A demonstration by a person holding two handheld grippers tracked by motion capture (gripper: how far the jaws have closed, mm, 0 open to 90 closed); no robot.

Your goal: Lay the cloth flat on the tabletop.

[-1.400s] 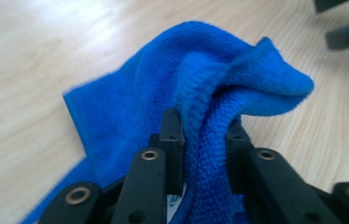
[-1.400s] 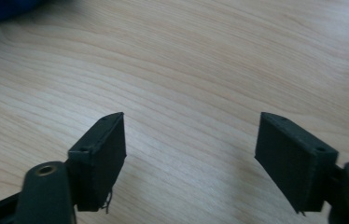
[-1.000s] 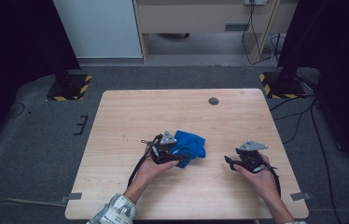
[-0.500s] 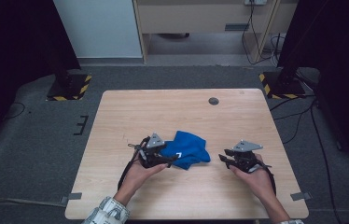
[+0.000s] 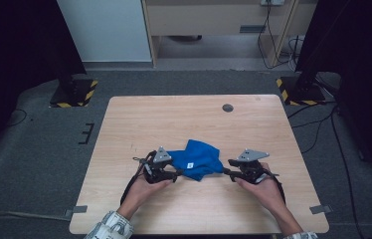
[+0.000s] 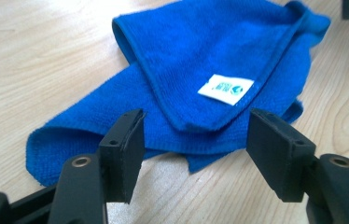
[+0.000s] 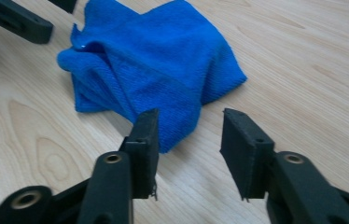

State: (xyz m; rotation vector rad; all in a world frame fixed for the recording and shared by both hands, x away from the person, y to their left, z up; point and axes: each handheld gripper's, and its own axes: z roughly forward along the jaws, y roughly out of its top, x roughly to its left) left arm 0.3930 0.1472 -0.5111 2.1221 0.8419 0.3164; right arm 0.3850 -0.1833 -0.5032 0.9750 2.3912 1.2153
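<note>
Both my hands moved inward since a second ago, bracketing the blue cloth (image 5: pixel 196 159) crumpled mid-table (image 5: pixel 124 124). White tag (image 6: pixel 225 89) on it, print unreadable. Left gripper (image 6: pixel 196 135) has just been closing, right gripper (image 7: pixel 189 135) reopening; both gape, pads off the fabric, gripping nothing.

one blue cloth (image 5: pixel 195 159) lies on the one table (image 5: pixel 184 114). two hand-held grippers: the left hand-held gripper (image 5: pixel 175 174) and the right hand-held gripper (image 5: pixel 228 173). one white label (image 6: pixel 225 88) on the cloth.
</note>
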